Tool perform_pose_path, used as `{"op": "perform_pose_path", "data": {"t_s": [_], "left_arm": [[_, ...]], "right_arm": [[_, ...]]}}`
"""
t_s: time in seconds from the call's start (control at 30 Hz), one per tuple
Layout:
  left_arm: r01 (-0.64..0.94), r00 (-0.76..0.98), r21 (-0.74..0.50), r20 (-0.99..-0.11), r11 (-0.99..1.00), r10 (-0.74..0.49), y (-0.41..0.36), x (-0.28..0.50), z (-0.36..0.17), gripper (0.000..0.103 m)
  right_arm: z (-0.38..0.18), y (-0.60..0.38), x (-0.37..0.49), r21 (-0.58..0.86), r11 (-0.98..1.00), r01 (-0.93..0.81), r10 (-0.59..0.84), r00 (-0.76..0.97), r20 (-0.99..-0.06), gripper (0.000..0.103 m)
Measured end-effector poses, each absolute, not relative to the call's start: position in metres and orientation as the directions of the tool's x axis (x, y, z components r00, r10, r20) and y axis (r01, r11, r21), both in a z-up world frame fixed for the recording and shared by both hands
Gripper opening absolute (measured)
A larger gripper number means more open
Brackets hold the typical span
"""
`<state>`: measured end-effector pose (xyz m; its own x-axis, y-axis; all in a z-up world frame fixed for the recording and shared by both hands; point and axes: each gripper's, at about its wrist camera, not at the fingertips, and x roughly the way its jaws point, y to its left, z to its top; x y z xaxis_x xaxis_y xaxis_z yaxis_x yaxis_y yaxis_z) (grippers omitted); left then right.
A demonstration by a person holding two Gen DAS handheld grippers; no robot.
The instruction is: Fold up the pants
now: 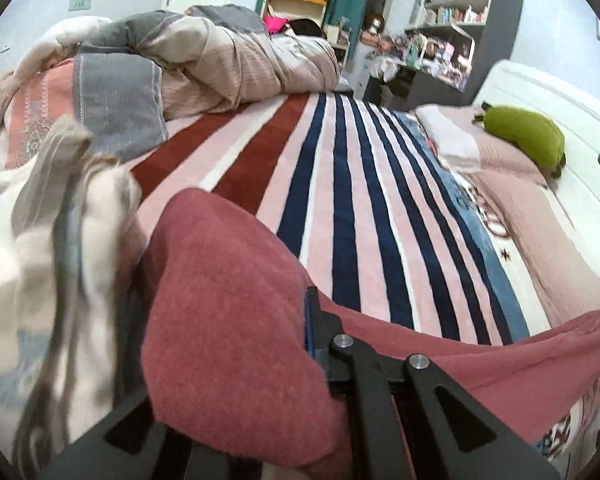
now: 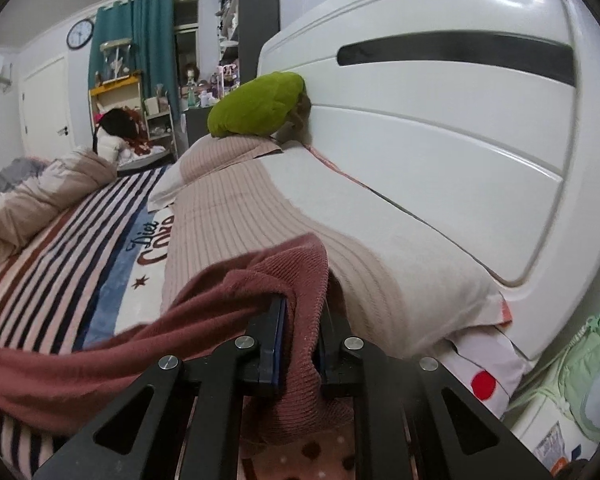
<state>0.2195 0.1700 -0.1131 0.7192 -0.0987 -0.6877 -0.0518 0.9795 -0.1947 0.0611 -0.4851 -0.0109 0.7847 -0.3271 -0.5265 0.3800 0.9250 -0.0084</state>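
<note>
The right hand-held gripper (image 2: 300, 320) is clamped on the ribbed edge of the red pants (image 2: 100, 364); both blue pads press the fabric from 2 sides. From the grip the pants hang down toward 6 o'clock and stretch away toward 9 o'clock, above the striped blanket (image 2: 60, 248) on the bed.

In the left wrist view the left hand-held gripper (image 1: 236, 320) has the pants (image 1: 228, 288) bunched over it. One finger (image 1: 312, 332) shows at the right of the bunch, touching the cloth; the other is hidden behind the fabric, but the cloth sits gripped betw. them, so the gripper is closed on the pants. A band of the same cloth runs toward 3 o'clock, off the frame edge, slightly sagging.

At 9 o'clock of the left view is a pale garment (image 1: 60, 240), blurred, just beside the pants. Further at 11 o'clock lies a crumpled duvet (image 1: 236, 68) w/ a grey pillow (image 1: 116, 96) in front of it.

The green cushion (image 2: 256, 106) rests on a beige pillow (image 2: 236, 216) and touches the white headboard (image 2: 440, 140), at approx. 12 o'clock in the right view. At 10 o'clock there is a teal curtain (image 2: 148, 40) and a wall clock (image 2: 80, 33).
</note>
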Motion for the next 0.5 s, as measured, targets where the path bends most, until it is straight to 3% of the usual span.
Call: {"op": "perform_pose_path", "data": {"t_s": [0.27, 0.3, 0.37, 0.4, 0.43, 0.47, 0.5], "left_arm": [[-0.036, 0.582, -0.128, -0.809, 0.991, -0.083, 0.153, 0.206, -0.167, 0.005], [-0.037, 0.574, -0.113, -0.816, 0.993, -0.071, 0.153, 0.205, -0.171, 0.01], [-0.037, 0.565, -0.08, -0.824, 0.996, -0.045, 0.153, 0.201, -0.174, 0.03], [-0.038, 0.563, -0.061, -0.826, 0.997, -0.029, 0.154, 0.199, -0.172, 0.049], [-0.038, 0.566, -0.054, -0.824, 0.998, -0.023, 0.154, 0.195, -0.17, 0.059], [-0.024, 0.573, -0.058, -0.819, 0.998, -0.034, 0.155, 0.189, -0.166, 0.059], [-0.016, 0.568, -0.056, -0.822, 0.998, -0.037, 0.155, 0.185, -0.164, 0.059]], "right_arm": [[-0.045, -0.501, 0.053, -0.019, 0.922, 0.388, -0.301, 0.682, -0.666, 0.009], [-0.05, -0.501, 0.052, -0.021, 0.92, 0.391, -0.303, 0.676, -0.672, 0.012], [-0.054, -0.502, 0.052, -0.033, 0.919, 0.392, -0.308, 0.663, -0.683, 0.026], [-0.054, -0.501, 0.052, -0.044, 0.919, 0.392, -0.314, 0.659, -0.684, 0.033], [-0.054, -0.501, 0.052, -0.061, 0.917, 0.395, -0.327, 0.651, -0.685, 0.049], [-0.053, -0.5, 0.052, -0.077, 0.914, 0.398, -0.339, 0.646, -0.684, 0.058], [-0.052, -0.498, 0.05, -0.091, 0.913, 0.398, -0.349, 0.644, -0.681, 0.059]]}}
